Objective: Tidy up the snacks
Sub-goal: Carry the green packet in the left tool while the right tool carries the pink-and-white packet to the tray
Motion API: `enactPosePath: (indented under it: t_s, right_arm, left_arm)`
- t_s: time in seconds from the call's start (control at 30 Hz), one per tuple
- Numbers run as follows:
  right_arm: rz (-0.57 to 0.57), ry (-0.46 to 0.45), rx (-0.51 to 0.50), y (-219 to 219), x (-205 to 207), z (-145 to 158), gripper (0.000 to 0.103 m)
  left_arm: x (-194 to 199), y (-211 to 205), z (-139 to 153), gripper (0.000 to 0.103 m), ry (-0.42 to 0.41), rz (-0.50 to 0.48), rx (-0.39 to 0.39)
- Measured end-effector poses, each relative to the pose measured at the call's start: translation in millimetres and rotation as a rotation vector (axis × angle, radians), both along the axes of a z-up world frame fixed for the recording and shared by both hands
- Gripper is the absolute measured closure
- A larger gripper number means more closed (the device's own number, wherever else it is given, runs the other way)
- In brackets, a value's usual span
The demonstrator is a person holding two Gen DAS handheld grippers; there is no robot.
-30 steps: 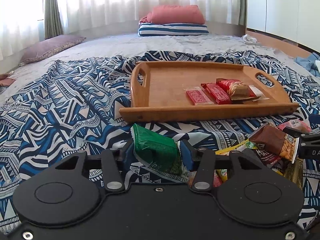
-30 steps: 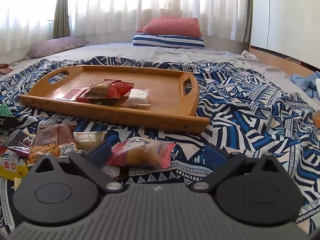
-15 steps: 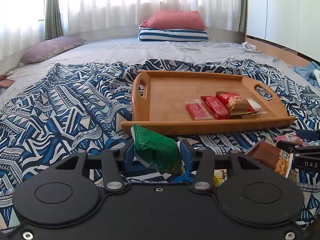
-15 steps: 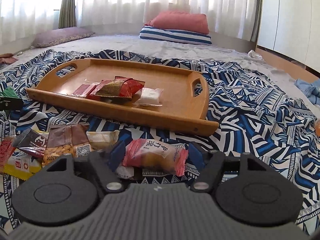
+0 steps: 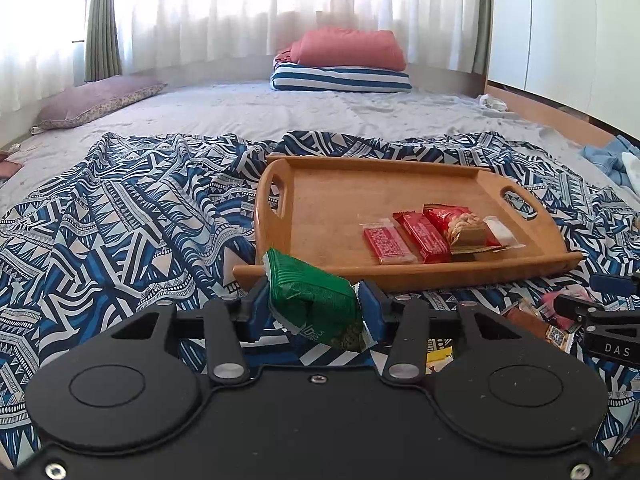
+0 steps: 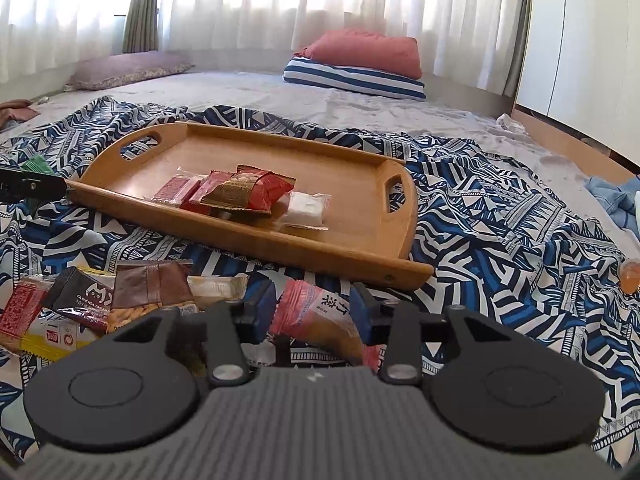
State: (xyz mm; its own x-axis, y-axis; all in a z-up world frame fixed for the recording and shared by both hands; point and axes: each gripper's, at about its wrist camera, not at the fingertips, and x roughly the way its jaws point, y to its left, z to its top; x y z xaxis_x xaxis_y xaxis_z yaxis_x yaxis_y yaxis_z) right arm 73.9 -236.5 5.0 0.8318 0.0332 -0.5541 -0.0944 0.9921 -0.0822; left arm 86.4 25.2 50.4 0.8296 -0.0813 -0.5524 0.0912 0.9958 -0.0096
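Green snack packet (image 5: 314, 304) pinched upright, pink snack packet (image 6: 320, 318) tilted, wooden tray (image 6: 352, 216) holding red bars (image 6: 192, 192)

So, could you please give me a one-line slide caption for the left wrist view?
Left gripper holds a green snack packet before a wooden tray of red snacks.

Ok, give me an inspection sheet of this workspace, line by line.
Surface: blue and white patterned cloth spread over a grey bed sheet.
Job's things: wooden tray holds red snack packets and a white packet; loose snack pile lies on the cloth in front of it.
Clutter: orange object at the right edge of the cloth; blue garment beyond.
Grippers: left gripper shut on a green snack packet; right gripper has a pink snack packet between its jaws, which are opening a little.
Cables: nothing seen.
Surroundings: stacked red and striped pillows, purple pillow, curtains, white wardrobe.
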Motion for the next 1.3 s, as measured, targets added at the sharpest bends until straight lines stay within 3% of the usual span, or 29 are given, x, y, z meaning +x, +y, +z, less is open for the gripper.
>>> enactPosePath:
  t_s: [0.27,0.43,0.7,0.77,0.83,0.93,1.03,1.3]
  right_arm:
    - [-0.024,0.024,-0.015,1,-1,-11,0.025]
    - [-0.110,0.017,0.023,-7,2,-10,0.014]
    - [-0.073,0.054,0.016,-3,5,-13,0.013]
    - [-0.058,0.061,0.027,-3,6,-13,0.021]
    - [-0.050,0.066,0.041,-4,7,-12,0.036]
    - [-0.037,0.058,0.035,-2,6,-10,0.045]
    - [-0.036,0.054,0.035,-2,4,-7,0.052]
    - [-0.045,0.025,0.051,-7,2,5,0.055]
  left_arm:
    - [-1,1,-3,0.058,0.012,0.002,-0.004]
    - [0,2,-3,0.058,0.016,0.005,-0.014]
    - [5,1,-3,0.058,0.027,0.001,-0.039]
    - [7,0,-3,0.058,0.027,-0.001,-0.045]
    - [9,-1,-2,0.058,0.025,-0.003,-0.047]
    - [11,-1,0,0.058,0.021,-0.006,-0.051]
    - [15,-1,2,0.058,0.016,-0.008,-0.055]
    - [28,-1,9,0.058,0.004,-0.010,-0.061]
